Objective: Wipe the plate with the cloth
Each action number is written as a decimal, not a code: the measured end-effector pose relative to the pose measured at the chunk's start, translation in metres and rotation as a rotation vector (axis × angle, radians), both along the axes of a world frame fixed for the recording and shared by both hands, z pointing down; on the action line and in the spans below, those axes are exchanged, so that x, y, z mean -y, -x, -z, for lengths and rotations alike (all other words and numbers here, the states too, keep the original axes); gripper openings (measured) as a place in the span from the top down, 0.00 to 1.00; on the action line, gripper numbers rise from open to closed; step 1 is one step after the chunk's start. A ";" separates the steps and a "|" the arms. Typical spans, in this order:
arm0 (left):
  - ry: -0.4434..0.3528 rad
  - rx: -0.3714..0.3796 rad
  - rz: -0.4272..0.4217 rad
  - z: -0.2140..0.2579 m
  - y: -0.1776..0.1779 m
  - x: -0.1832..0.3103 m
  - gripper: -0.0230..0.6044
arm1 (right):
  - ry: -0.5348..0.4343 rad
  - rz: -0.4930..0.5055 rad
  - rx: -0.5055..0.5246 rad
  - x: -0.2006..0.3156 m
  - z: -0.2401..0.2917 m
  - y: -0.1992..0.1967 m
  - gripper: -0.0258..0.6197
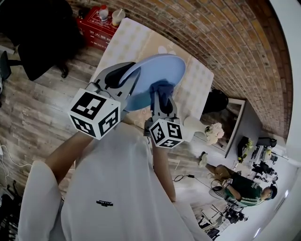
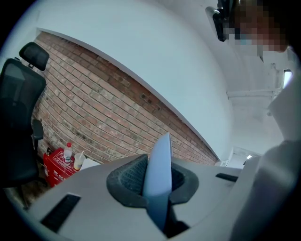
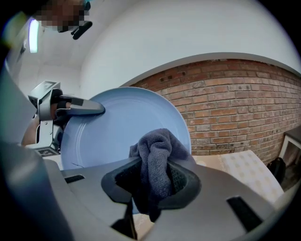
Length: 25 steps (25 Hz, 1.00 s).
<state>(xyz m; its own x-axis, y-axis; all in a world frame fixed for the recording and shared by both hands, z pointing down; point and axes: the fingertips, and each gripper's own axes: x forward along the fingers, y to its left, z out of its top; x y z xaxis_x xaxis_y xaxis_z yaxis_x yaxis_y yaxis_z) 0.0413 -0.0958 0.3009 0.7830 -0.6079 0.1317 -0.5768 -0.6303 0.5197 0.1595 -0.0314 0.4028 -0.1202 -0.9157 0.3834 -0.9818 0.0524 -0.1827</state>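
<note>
you are in the wiping step. your left gripper [image 1: 121, 79] has its jaws clenched on the rim of the blue plate [image 1: 162, 70], and its own view shows the plate edge-on between them. the plate is lifted clear of the desk [image 1: 126, 40] and tilted up on edge, with its face turned toward your right side.

your right gripper [image 3: 153, 181] has its jaws clamped on a bunched dark blue cloth [image 3: 159, 153]. in the right gripper view the wad sits against the plate's face at about 5 o'clock, while the left jaws bite the rim at about 10 o'clock. it looks like contact, though i cannot be sure how firmly the cloth presses.

my read is that most of the face is yet to be covered. the next move calls for sweeping the cloth across toward 12 o'clock and round the rim, with the left grip kept firm so the plate does not twist or slip.

as for containers, the plate carries nothing. at 11 o'clock in the head view, past the desk, is a red box [image 1: 94, 29] with a bottle [image 1: 103, 13] and a cup [image 1: 117, 17] on or just behind it. what the box holds is not visible.
</note>
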 end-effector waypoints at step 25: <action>0.013 -0.004 0.016 -0.009 -0.006 -0.025 0.89 | 0.013 0.407 -0.005 -0.055 0.013 0.113 0.78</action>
